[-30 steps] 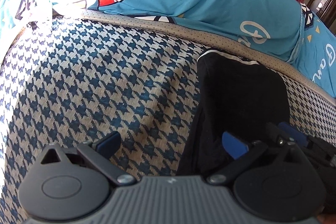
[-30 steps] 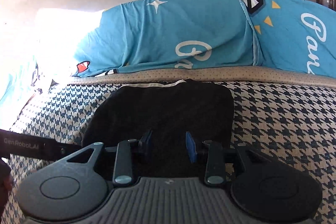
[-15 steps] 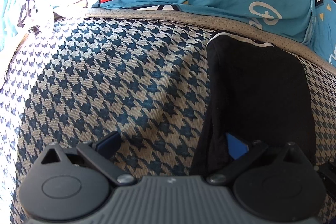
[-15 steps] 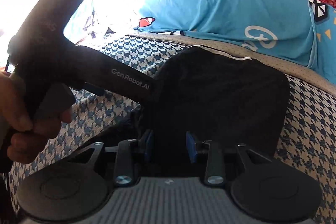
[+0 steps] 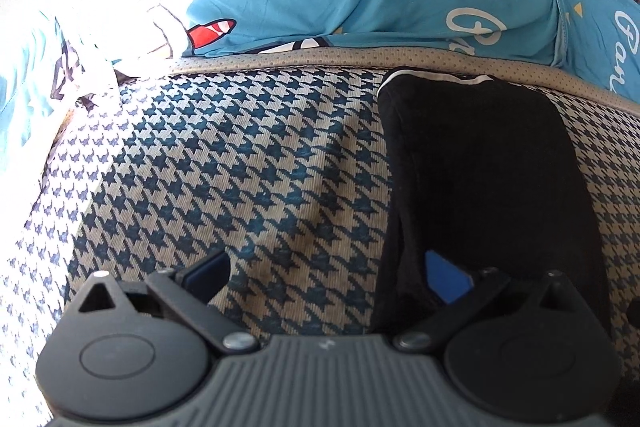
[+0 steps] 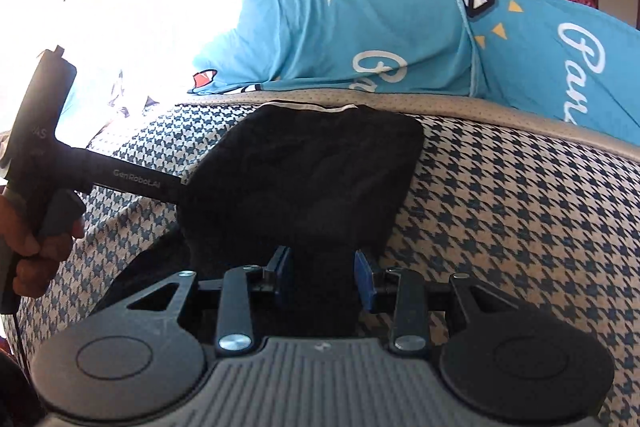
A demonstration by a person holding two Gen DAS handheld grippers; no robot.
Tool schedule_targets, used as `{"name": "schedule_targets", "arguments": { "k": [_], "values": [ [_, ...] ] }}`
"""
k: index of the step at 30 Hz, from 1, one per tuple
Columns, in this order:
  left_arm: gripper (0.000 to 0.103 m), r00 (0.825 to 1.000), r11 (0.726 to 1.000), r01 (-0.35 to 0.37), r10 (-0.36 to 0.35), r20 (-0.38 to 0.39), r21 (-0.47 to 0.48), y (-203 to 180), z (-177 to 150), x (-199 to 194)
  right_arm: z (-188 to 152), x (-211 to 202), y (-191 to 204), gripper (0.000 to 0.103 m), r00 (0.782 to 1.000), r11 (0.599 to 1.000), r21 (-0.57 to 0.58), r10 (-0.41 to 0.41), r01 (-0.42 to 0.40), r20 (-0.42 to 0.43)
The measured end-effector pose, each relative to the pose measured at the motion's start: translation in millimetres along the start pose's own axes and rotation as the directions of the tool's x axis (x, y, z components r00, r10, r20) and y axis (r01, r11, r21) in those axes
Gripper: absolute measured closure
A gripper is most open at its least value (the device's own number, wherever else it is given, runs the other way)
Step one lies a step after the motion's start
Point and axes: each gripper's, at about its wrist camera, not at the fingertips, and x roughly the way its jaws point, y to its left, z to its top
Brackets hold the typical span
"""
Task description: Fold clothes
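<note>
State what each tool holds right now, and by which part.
The right tool pinches the black garment at its near edge. The left tool is wide open and holds nothing; only one finger lies over the garment's near left corner.

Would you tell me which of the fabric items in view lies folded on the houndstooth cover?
The black garment, the one with the thin white trim. The blue printed bedding lies bunched behind the cover's edge.

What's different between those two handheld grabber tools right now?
The left gripper has its fingers spread wide, pinching nothing; the right gripper has its fingers closer together, with the black garment bunched between them. The left gripper hangs mostly over the houndstooth cover; the right gripper hangs over the garment. Both have black bodies and blue pads.
</note>
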Motion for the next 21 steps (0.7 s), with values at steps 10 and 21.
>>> {"name": "schedule_targets", "arguments": {
  "k": [10,21],
  "values": [
    [0.000,1.000,0.998,0.019,-0.019,0.008,-0.054,23.2,-27.2,-27.5,-39.3,-45.9,0.8,0.059,0.996,0.995,0.055,-0.086,0.087,-0.022],
    [0.000,0.997,0.996,0.070,-0.072,-0.024,-0.047,31.3,-80.5,-57.2,-84.6,-81.1,0.2,0.053,0.978,0.973,0.115,-0.194,0.202,-0.072]
  ]
}}
